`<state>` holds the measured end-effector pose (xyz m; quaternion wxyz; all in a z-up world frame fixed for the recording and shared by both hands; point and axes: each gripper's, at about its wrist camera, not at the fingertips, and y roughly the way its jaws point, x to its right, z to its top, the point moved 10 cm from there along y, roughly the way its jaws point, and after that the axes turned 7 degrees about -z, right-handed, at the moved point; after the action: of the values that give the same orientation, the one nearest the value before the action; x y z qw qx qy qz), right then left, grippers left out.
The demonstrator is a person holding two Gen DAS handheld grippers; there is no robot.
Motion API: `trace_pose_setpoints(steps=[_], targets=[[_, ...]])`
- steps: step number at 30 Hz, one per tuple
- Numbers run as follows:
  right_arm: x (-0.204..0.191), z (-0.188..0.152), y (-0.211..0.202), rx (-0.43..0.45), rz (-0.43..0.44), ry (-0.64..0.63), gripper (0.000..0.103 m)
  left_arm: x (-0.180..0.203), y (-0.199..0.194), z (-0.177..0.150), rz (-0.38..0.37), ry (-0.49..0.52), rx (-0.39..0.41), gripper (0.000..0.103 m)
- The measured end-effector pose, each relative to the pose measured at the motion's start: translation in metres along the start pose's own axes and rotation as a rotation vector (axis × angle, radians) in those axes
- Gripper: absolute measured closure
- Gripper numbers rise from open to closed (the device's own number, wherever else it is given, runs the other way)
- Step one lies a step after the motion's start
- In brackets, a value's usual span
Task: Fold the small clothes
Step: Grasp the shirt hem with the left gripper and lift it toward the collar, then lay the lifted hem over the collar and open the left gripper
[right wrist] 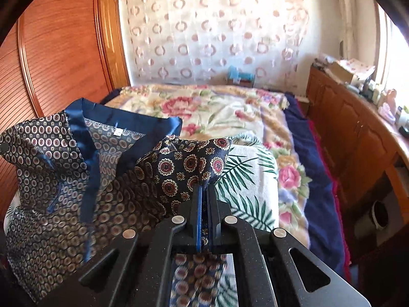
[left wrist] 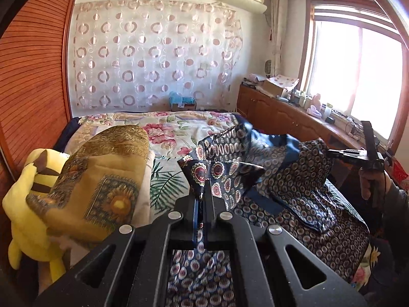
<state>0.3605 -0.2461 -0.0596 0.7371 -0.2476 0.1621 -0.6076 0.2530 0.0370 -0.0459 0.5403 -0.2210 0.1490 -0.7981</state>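
Both claws are clamped on the shirt (left wrist: 294,179): the left gripper (left wrist: 203,192) on one corner, the right gripper (right wrist: 203,189) on another. It hangs lifted over the bed (right wrist: 245,117), collar at ten o'clock, seemingly unfolded; every fold remains.

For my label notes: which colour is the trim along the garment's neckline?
Plain satin blue trim, clearest in the right wrist view.

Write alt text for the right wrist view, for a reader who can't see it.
The right hand-held gripper is shut on a fold of a navy patterned shirt with a blue collar, holding it above a bed. Behind it a floral blanket covers the bed, with a circle-print curtain on the far wall.
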Motion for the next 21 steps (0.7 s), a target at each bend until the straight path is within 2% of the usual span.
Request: trace_pose_setpoints(steps=[9, 14, 21], targets=[[-0.016, -0.056, -0.069, 0.052, 0.001, 0.025, 0.100, -0.010, -0.052, -0.037, 0.035, -0.014, 0.032, 0.100], [-0.017, -0.098, -0.104, 0.045, 0.014, 0.052, 0.100, -0.020, -0.078, -0.077, 0.041, -0.066, 0.018, 0.100], [-0.019, -0.157, -0.129, 0.020, 0.061, 0.183, 0.100, -0.029, -0.091, -0.139, 0.046, -0.144, -0.047, 0.100]])
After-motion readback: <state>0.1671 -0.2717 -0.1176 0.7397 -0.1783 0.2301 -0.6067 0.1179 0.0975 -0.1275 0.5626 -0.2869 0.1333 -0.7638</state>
